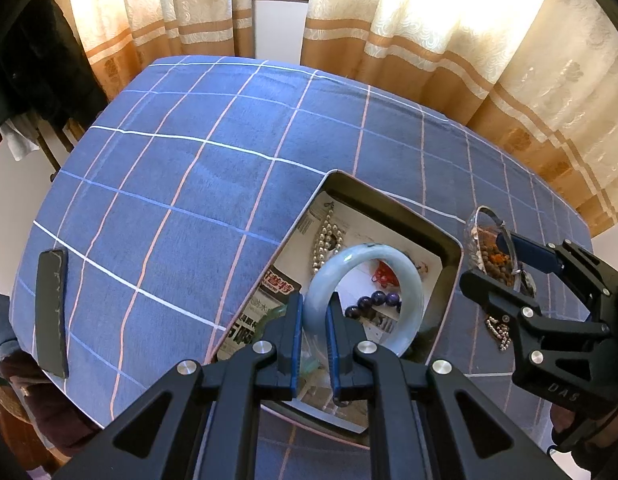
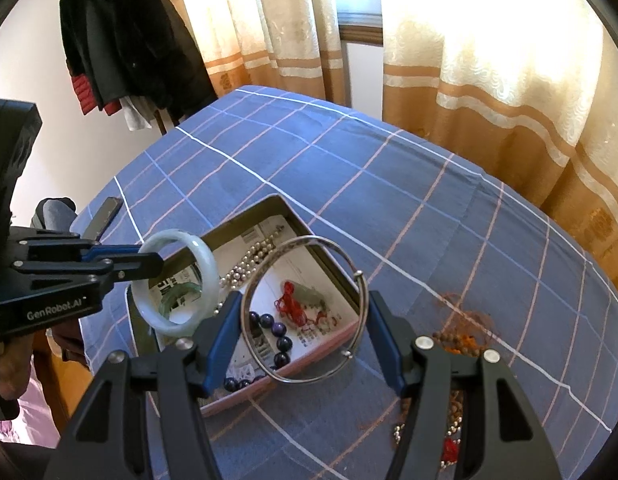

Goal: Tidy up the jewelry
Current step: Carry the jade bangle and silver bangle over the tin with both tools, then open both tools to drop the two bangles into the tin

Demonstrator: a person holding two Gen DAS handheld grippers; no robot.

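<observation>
Gripping a pale jade bangle (image 1: 365, 300) by its rim, the left gripper (image 1: 313, 340) has its blue-padded jaws clamped on the band, holding it upright above the open tin box (image 1: 449, 240). The right gripper (image 2: 305, 332) holds a thin silver bangle (image 2: 305, 308) across its width, one pad against each side, over the box's near edge. Inside the box, on printed paper lining (image 2: 305, 256), lie a pearl necklace (image 1: 327, 240), dark purple beads (image 2: 275, 332), a red-corded pendant (image 2: 297, 300) and a green bangle (image 2: 177, 298). Brown prayer beads (image 2: 457, 340) rest outside on the blue checked tablecloth (image 1: 189, 160). Lettering read: "GenRobot.AI" on the left gripper body in the right wrist view; "DAS" on the right gripper in the left wrist view. The lining carries bold printed characters, not legible. A dark flat case (image 1: 53, 312) lies well apart near the table edge.
</observation>
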